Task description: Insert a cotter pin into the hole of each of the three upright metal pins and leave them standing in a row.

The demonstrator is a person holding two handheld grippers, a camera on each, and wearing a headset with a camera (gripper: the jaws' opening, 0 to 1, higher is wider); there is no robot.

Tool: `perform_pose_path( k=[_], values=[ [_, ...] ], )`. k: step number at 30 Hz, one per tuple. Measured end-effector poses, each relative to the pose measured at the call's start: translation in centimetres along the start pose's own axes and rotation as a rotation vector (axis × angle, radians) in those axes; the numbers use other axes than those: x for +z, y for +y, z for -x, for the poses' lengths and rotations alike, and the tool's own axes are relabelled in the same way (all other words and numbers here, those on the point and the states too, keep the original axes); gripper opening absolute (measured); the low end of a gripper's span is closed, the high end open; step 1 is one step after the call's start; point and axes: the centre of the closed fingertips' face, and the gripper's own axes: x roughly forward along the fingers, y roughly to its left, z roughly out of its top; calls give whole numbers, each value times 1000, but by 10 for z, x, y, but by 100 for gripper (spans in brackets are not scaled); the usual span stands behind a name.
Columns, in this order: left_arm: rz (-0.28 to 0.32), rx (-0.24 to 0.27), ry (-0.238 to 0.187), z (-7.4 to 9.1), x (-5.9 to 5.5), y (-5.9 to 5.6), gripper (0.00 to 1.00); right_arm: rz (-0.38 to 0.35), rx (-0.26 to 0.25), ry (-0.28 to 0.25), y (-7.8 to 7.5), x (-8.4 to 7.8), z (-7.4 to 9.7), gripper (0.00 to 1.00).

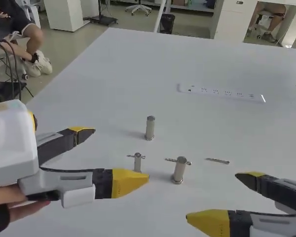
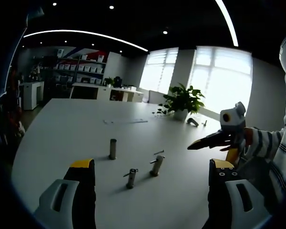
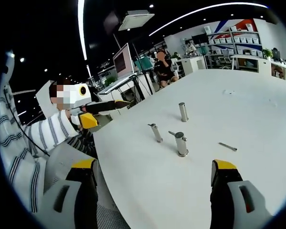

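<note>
**Two pinned, one to go**

Holds the left gripper (image 1: 117, 154) and right gripper (image 1: 212, 196) low over the table (image 1: 113, 79), jaws spread wide, grasping nothing. Flanks the work from both sides, probably ready to reach for the loose cotter pin (image 1: 217, 161) lying flat just right of the front-right pin (image 1: 179, 170). Shows inserted cotters (image 1: 172, 160) through that one and the front-left pin (image 1: 137, 162). Leaves the far pin (image 1: 150, 128) bare, upright, set back from the other two.
</note>
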Motion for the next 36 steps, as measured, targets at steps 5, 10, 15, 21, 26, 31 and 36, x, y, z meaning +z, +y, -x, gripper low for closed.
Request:
perform_pose_path(
  k=[5,10,15,21,26,31,36],
  values=[
    [-18,14,36,-14,0,15,99,-34,4,-29,3,1,3,98],
    [-15,43,63,-29,0,35,95,-39,-21,-31,0,-1,9,98],
    [-19,49,87,-43,3,47,95,-71,-30,-52,-1,-1,15,98],
    [-43,27,160,-57,-1,56,91,-81,-53,-46,-6,-5,16,97],
    [-68,10,216,-70,-5,63,85,-86,-69,-38,-9,-8,17,96],
    [-73,-5,246,-83,-9,67,82,-95,-83,-34,-12,-11,18,96],
    [-74,-21,259,-96,-10,71,69,-104,-98,-31,-12,-14,20,95]
  ],
)
